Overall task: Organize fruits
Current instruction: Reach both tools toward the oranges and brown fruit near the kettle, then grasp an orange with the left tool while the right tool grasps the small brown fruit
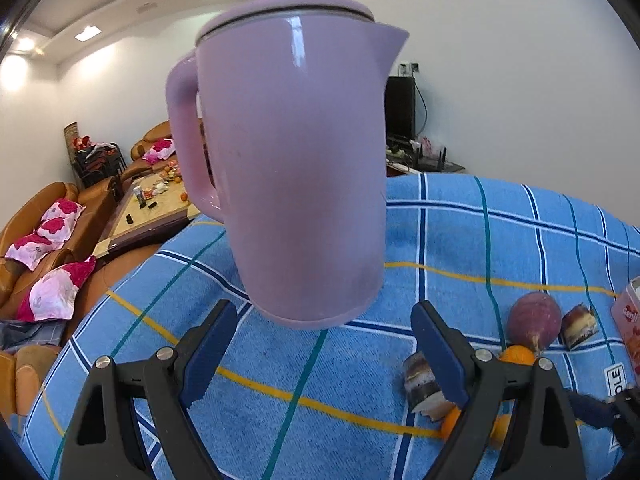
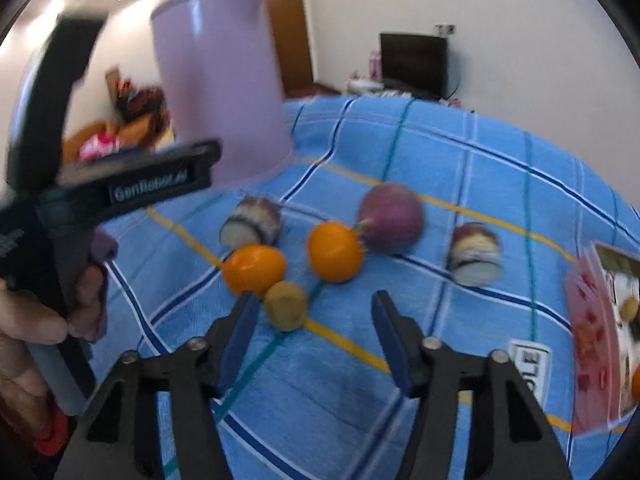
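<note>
While the left gripper [image 1: 324,344] sits at the bottom of the left wrist view with its blue-padded jaws spread wide and holding nothing, a glossy lilac plastic kettle with a lid and looped handle [image 1: 292,160] fills the centre of that frame, standing on the blue checked cloth with white, navy, teal and yellow lines [image 1: 500,240]. Kettle base lies just beyond the jaw tips; contact not seen. Right gripper [image 2: 316,312]: jaws likewise wide apart, empty, at the bottom centre of the right wrist view, which is motion-blurred. Fruits lie on the cloth in the middle of that frame: a smooth oval orange fruit [image 2: 254,268] just above the left jaw tip, a small round tan-yellow fruit [image 2: 286,306] touching it from below, a second round orange fruit [image 2: 335,252] right of centre, and a round dull-purple fruit with a stem [image 2: 392,216] just behind it. Two cut cylindrical pieces with dark purple skin and pale flesh sit apart, one left of the group [image 2: 252,226], one right [image 2: 476,254]. A pink printed carton [image 2: 596,340] stands at the right edge. In the left wrist view the purple fruit appears at lower right, beside the right jaw. A hand [image 2: 48,320] grips the other tool at the left edge of the right wrist view.
</note>
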The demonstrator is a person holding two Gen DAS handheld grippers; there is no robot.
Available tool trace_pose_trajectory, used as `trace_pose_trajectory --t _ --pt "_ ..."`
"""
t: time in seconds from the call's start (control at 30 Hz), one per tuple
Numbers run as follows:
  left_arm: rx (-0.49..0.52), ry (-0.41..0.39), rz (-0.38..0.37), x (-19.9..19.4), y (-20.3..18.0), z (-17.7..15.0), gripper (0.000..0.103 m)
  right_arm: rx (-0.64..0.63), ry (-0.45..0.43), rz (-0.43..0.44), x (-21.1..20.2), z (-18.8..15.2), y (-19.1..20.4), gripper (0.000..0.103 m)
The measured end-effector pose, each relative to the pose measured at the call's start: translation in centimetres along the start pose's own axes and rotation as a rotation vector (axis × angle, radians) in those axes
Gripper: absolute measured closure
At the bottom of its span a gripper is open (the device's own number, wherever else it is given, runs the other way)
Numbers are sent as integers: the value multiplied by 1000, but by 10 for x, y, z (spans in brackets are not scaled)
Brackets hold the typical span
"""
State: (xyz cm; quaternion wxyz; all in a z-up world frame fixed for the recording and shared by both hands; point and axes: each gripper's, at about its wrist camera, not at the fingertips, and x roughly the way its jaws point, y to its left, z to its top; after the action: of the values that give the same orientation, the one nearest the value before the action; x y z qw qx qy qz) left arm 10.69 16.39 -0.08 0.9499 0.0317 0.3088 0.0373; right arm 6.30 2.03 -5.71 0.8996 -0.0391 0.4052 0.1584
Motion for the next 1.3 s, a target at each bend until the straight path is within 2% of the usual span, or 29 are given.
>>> trace_pose_trajectory --t 0.07,0.2,0.27,0.33,0.53,0.73,0.8,0.87,0.97,1.03,1.07,1.13,1.2,1.3 --pt "3 9 -5 2 0 0 13 -14 57 -20 14 2 5 51" --pt "1 37 -34 8 -4 -1 13 -19 85 -51 27 4 8 52" --pt "11 66 -70 11 -8 -2 13 -25 84 -41 30 6 11 54" --pt "8 78 -104 10 -8 -3 13 -35 81 -44 31 8 12 72" --pt "-19 67 -246 -3 -5 -2 13 20 27 -26 9 -3 -6 74" --pt "104 56 -455 -21 -19 -10 13 126 -95 -48 -32 -21 -48 74" --pt "170 81 -490 -22 -30 -18 13 165 -104 -49 -37 -25 -62 74" --pt "241 111 -465 -17 -44 -26 14 205 -101 -47 -34 -22 -71 74" --pt "317 159 -415 -7 -63 -37 32 228 -98 -30 -34 -23 -74 74" --pt "329 210 -411 6 -71 -42 51 212 -102 -37 -38 -23 -70 74" --pt "321 238 -410 12 -72 -43 54 203 -105 -39 -40 -24 -69 74" --pt "300 242 -416 16 -71 -42 56 187 -108 -42 -40 -24 -62 74" --pt "283 235 -414 17 -67 -42 64 180 -110 -44 -40 -24 -59 74" --pt "274 233 -435 17 -64 -40 64 179 -111 -43 -37 -24 -59 74"
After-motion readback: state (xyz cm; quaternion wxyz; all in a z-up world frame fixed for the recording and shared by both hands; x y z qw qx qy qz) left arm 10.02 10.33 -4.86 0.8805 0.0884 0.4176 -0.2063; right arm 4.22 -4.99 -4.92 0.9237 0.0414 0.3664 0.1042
